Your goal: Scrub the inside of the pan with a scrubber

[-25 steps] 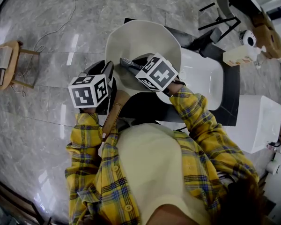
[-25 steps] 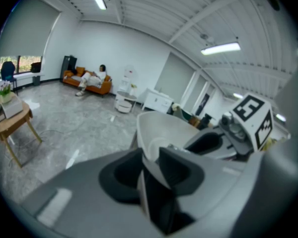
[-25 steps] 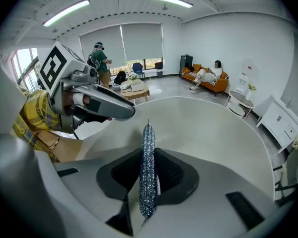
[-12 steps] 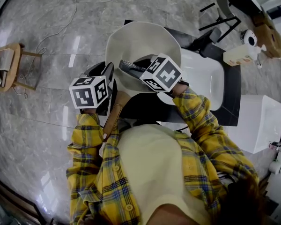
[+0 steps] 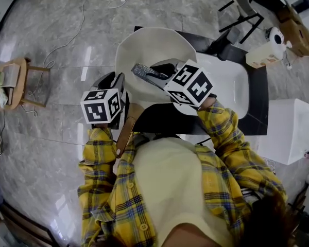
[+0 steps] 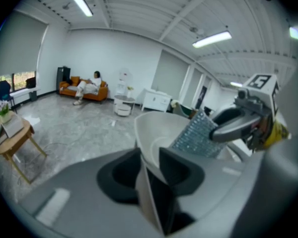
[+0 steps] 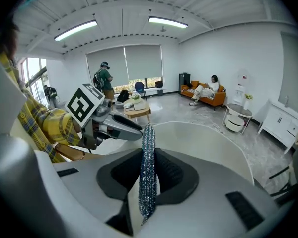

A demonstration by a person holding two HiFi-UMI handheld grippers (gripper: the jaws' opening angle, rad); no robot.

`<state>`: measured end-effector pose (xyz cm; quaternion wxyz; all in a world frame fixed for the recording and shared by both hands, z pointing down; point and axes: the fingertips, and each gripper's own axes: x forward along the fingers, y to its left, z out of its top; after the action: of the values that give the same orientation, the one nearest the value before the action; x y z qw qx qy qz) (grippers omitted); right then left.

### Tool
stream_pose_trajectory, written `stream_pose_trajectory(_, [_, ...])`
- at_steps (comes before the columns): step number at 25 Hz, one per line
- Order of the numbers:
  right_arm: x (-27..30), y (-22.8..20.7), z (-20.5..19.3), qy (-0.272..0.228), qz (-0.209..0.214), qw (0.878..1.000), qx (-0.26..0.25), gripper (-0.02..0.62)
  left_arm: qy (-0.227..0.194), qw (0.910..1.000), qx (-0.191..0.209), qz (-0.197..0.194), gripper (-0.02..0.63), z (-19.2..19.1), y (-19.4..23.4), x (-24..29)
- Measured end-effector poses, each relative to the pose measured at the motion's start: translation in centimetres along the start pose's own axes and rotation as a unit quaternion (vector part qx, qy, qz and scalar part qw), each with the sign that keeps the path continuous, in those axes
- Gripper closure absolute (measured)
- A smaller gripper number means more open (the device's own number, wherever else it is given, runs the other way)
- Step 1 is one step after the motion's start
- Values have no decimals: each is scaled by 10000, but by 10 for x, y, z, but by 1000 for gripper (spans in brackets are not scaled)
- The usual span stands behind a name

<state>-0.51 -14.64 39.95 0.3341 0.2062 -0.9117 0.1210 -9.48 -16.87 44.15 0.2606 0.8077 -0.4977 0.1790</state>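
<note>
A cream pan point(image 5: 153, 48) is tilted up on edge over a black table point(image 5: 255, 107), and its wooden handle point(image 5: 124, 130) points toward the person. My left gripper point(image 5: 116, 82) is shut on the pan's rim point(image 6: 145, 165), whose thin wall stands between the jaws. My right gripper point(image 5: 157, 72) is shut on a silver glittery scrubber point(image 5: 142, 71), which lies against the inside of the pan. In the right gripper view the scrubber point(image 7: 148, 167) stands edge-on between the jaws, with the pan's inside point(image 7: 208, 145) behind it. The left gripper view shows the scrubber point(image 6: 194, 137) in the right gripper point(image 6: 237, 124).
A white tub point(image 5: 227, 84) lies on the black table just right of the pan, with a white box point(image 5: 291, 130) further right. A small wooden side table point(image 5: 13, 76) and a cable point(image 5: 67, 30) are on the marble floor at left. People are far off in the room.
My right gripper's marker cube has swung to the right and slightly down, while the scrubber stays at about the same spot inside the pan. The left gripper keeps its hold on the rim.
</note>
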Motion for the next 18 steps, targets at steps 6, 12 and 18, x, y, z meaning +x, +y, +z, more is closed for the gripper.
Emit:
stream_pose_trajectory(6, [-23,-6,9,-413,-212,9988,163,515,-177,9998,85,68,495,4,-2,-4])
stream_pose_trajectory(12, [-45,-9,19,-871,-399,9949,322,515,-391,9990,151,185,492,16,2,-18])
stream_pose_trajectory(18, [-61,-15,17,-1103,-661,9908,430,515,-685,9972,195,211,492,32,-5,-37])
